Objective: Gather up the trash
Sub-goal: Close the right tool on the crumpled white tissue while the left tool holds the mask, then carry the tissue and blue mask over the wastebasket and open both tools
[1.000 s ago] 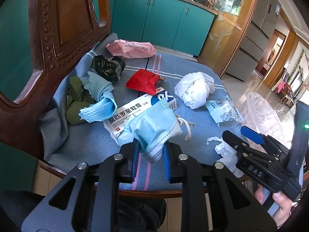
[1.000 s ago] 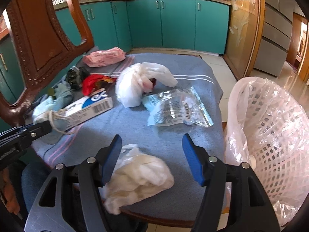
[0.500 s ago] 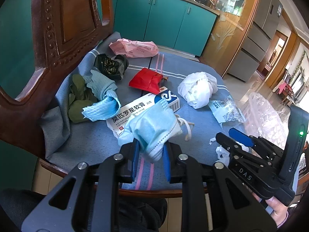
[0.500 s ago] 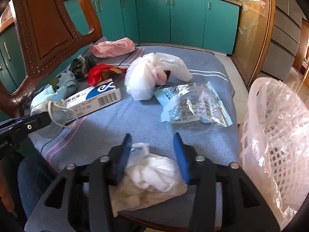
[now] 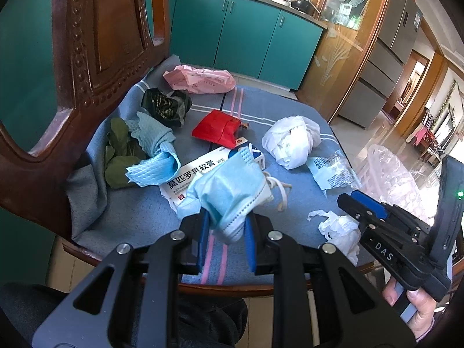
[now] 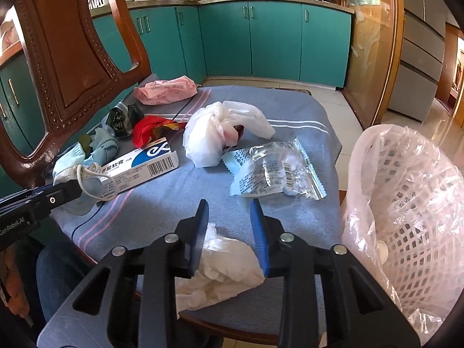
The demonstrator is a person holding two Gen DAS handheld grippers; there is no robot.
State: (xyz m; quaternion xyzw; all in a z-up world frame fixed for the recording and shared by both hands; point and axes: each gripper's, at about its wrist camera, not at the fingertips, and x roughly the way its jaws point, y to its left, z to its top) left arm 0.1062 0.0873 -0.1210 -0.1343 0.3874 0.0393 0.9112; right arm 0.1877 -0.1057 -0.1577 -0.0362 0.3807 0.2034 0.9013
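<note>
Left gripper (image 5: 224, 239): clamped on mask (image 5: 229, 191), held above the cloth (image 5: 139, 214); right gripper (image 6: 230, 236): fingers narrowed around tissue (image 6: 223, 264) at the near edge, grip unconfirmed; squeeze firmly, lift clear, carry to basket (image 6: 406, 203).

Your right gripper's fingers (image 6: 200, 232) cover the crumpled tissue's (image 6: 223, 258) near edges; the lined basket (image 6: 406, 203) beyond your right finger runs off-frame; the ointment box's (image 6: 139, 168) small print is unreadable.
</note>
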